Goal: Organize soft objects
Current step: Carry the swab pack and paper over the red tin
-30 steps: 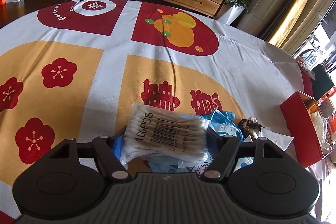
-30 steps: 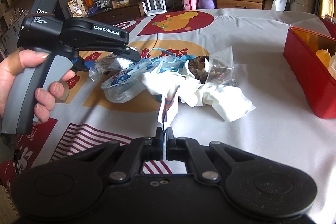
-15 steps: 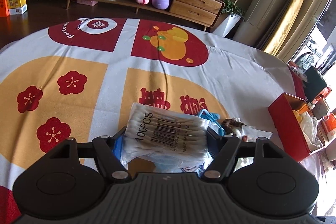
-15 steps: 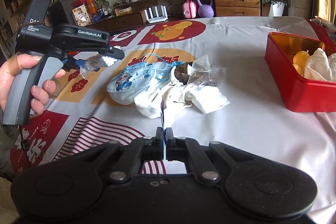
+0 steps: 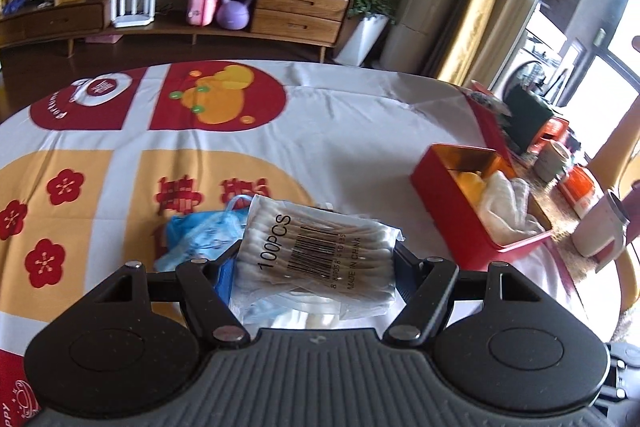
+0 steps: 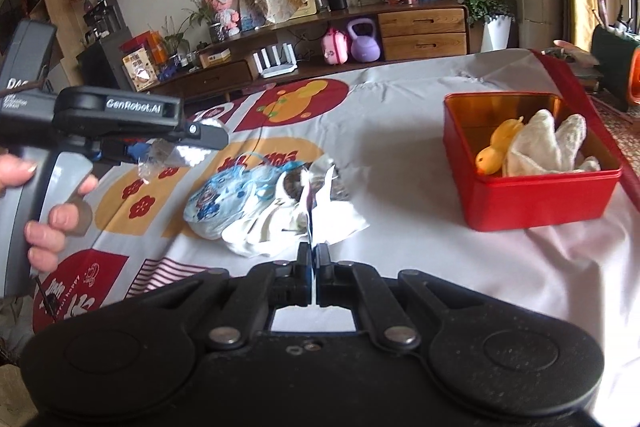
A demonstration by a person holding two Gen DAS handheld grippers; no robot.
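left gripper clamping swab packet, red box nearby

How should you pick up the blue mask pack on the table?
Best guess: pinch the mask pack at its rounded near-left end, coming from above. That end lies flat and bare on the tablecloth, while its right side is tangled with the white cloth the right tool already holds.

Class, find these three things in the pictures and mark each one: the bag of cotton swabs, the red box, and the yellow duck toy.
bag of cotton swabs [image 5: 320, 251]: left wrist view, on its barcode label.
red box [image 6: 536, 199]: right wrist view, on its near outer wall.
yellow duck toy [image 6: 490, 159]: right wrist view, on its head.
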